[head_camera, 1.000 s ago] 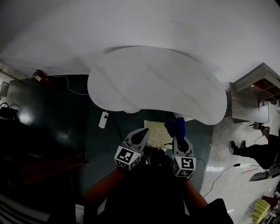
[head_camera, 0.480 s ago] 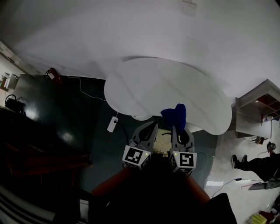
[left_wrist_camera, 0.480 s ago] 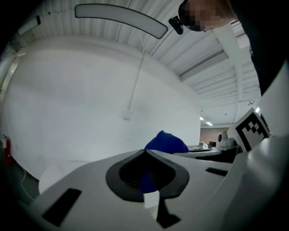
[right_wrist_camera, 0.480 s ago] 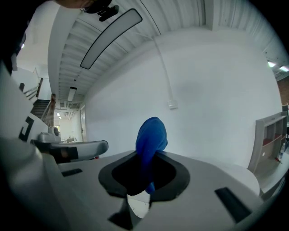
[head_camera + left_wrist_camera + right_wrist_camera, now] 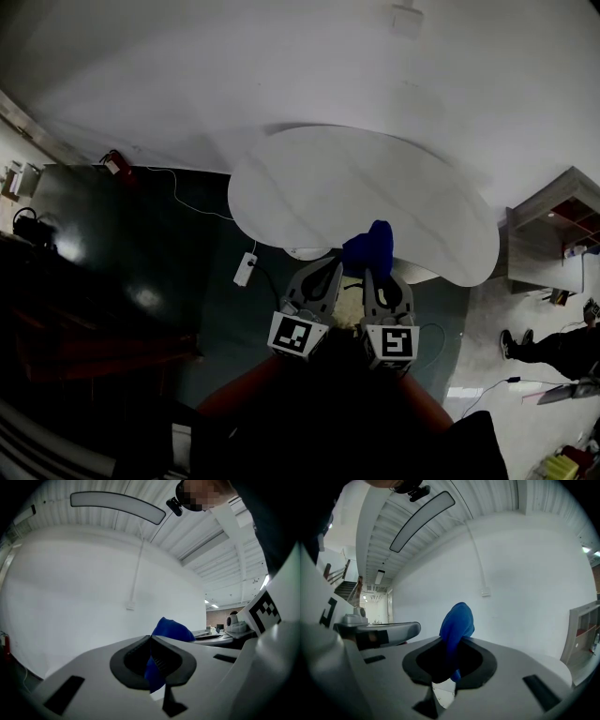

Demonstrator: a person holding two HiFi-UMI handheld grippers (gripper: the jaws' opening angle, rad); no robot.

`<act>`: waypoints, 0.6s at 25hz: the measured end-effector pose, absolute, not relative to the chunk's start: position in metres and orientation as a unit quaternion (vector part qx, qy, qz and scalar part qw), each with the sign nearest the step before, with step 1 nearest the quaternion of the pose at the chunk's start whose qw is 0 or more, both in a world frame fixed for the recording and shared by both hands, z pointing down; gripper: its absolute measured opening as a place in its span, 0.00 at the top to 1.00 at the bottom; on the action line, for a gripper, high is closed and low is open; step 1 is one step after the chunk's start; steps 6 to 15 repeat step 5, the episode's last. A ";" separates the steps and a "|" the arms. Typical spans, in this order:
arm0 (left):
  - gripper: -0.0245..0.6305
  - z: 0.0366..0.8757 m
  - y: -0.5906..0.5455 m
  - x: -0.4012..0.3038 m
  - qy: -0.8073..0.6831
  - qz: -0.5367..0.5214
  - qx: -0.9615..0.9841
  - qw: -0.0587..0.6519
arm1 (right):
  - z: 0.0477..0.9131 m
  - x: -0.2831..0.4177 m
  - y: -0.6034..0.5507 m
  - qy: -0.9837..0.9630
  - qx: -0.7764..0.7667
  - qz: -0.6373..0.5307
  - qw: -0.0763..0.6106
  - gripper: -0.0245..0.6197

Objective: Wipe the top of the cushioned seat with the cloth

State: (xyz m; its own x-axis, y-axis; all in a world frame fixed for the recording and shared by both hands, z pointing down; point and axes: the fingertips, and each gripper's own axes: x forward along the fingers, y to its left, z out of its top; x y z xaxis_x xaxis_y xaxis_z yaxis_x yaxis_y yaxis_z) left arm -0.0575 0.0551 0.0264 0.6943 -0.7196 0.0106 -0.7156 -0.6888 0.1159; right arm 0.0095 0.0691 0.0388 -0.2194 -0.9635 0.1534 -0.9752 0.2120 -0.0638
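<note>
The blue cloth (image 5: 371, 246) sticks up over the near edge of the white table (image 5: 366, 187). My right gripper (image 5: 373, 272) is shut on it, and in the right gripper view the cloth (image 5: 457, 623) rises from between the closed jaws (image 5: 452, 641). My left gripper (image 5: 332, 267) sits close beside it, angled toward the cloth. In the left gripper view its jaws (image 5: 151, 639) meet, with a strip of the cloth (image 5: 171, 630) running through them. Only a sliver of the pale yellow cushioned seat (image 5: 352, 283) shows between the two grippers.
A white power strip (image 5: 246, 269) with its cable lies on the dark floor to the left. A red extinguisher (image 5: 112, 161) stands by the wall. A grey shelf unit (image 5: 548, 234) is at the right, and a person's legs (image 5: 553, 342) show on the floor beyond.
Both grippers have risen and drawn together, carrying the cloth up over the table's edge. The cushioned seat, plainly seen a second ago, is now mostly hidden behind them.
</note>
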 end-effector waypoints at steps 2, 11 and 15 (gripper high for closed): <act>0.94 0.026 0.055 -0.060 -0.390 -0.017 0.919 0.056 | 0.037 0.008 0.069 -0.777 0.624 0.073 0.036 0.84; 0.94 0.024 0.055 -0.060 -0.387 -0.016 0.920 0.056 | 0.036 0.008 0.069 -0.773 0.629 0.077 0.032 0.84; 0.94 0.024 0.055 -0.060 -0.387 -0.016 0.920 0.056 | 0.036 0.008 0.069 -0.773 0.629 0.077 0.032 0.84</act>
